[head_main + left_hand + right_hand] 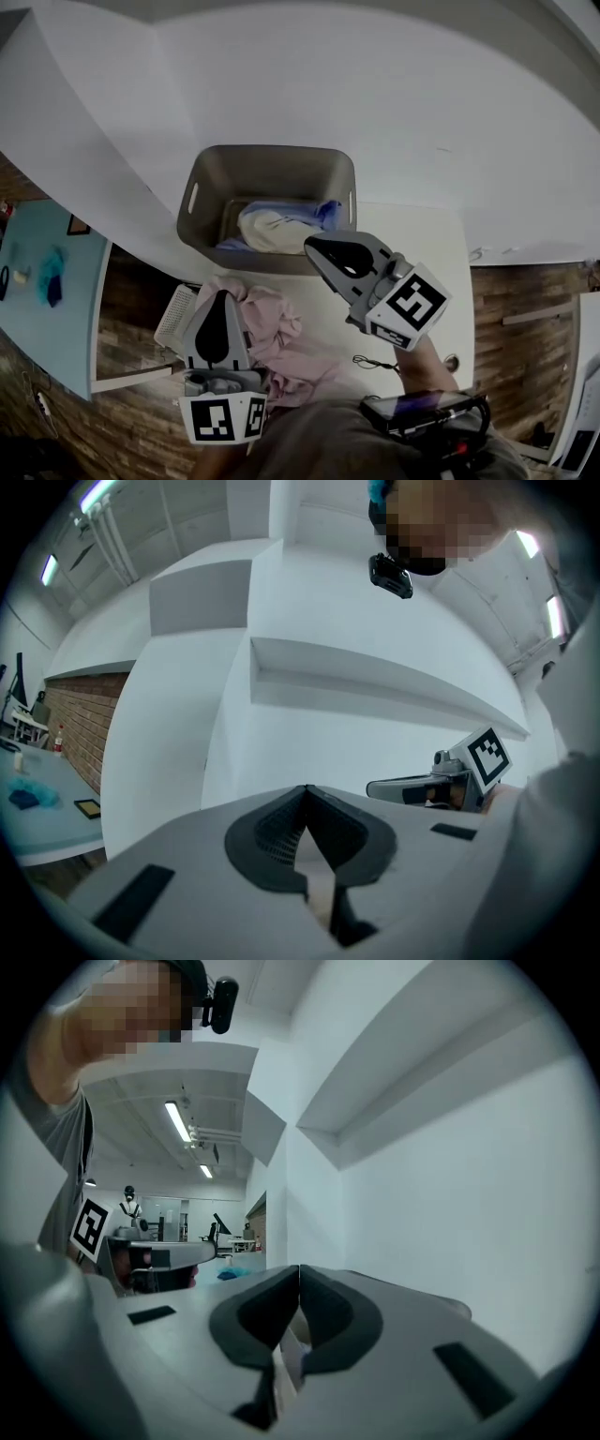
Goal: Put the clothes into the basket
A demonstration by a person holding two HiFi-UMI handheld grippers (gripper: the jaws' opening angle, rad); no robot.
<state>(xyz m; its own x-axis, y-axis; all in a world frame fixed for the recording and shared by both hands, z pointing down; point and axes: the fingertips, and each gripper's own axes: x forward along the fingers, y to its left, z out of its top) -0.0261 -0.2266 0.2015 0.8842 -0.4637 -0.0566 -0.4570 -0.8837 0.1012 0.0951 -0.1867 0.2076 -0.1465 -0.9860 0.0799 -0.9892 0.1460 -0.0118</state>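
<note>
Right claw (313,247) points level by basket (208,187); left claw (218,298) over pink clothes (281,330).

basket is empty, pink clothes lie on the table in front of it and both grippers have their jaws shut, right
Not quite: the basket is not empty. The head view shows white and blue clothes already inside it. The rest stands: pink clothes lie on the table in front of it, and the left gripper and right gripper both have their jaws shut.
</note>
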